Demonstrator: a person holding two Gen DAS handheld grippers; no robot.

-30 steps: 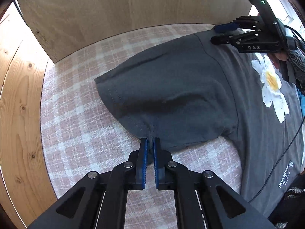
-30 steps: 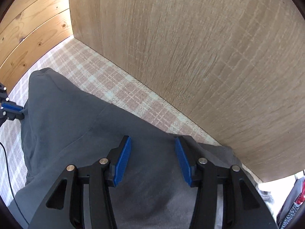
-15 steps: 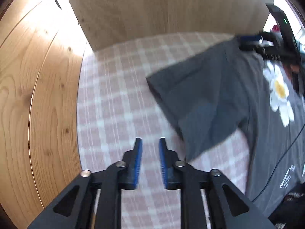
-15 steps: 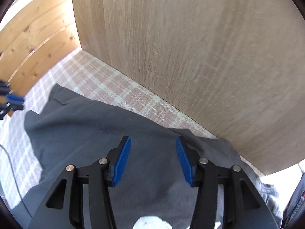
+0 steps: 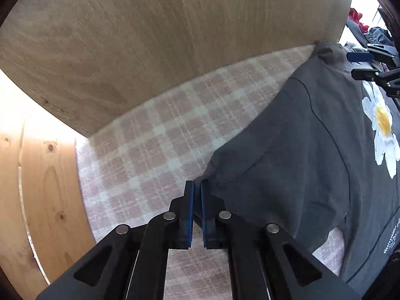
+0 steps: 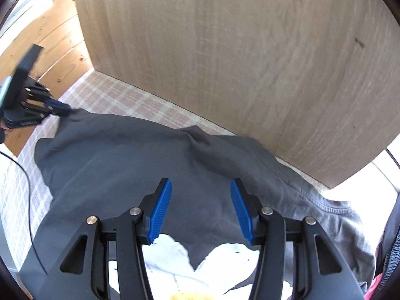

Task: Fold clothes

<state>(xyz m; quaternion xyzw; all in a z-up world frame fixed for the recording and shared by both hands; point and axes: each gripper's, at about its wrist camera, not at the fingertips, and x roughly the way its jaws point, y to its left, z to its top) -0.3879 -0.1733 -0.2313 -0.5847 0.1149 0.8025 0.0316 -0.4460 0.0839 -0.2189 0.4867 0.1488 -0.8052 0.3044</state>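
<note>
A dark grey T-shirt [image 5: 295,155] is being shown spread face up on a pink and white checked cloth [image 5: 155,150], close against a pale wooden panel [image 5: 175,37] that is standing along the far edge of the cloth. A white flower with a yellow centre [image 5: 382,125] is printed on the chest, and small white lettering is seen lower on the front (too small to be read).

The sleeve [image 5: 250,182] nearest the left wrist camera is being gripped at its hem by the left gripper [image 5: 197,190]: the blue pads [image 5: 190,207] are pressed almost together, with a thin fold of grey fabric caught between them. In the right wrist view the same gripper [image 6: 62,106] is seen at the far left, its tips meeting the corner of the sleeve, which is being pulled to a point there.

The right gripper [image 6: 201,210] is being held over the upper chest of the shirt, just above the flower print [image 6: 200,270]. Its jaws are being kept wide apart and nothing is held between them; whether the pads [image 6: 160,210] are touching the fabric cannot be told. The ribbed collar [image 6: 332,207] is lying to its right, near the end of the panel. A thin black cable [image 6: 30,200] is trailing across the cloth and the shirt's lower edge. Pine boards [image 5: 37,200] are seen beyond the cloth on the left.
</note>
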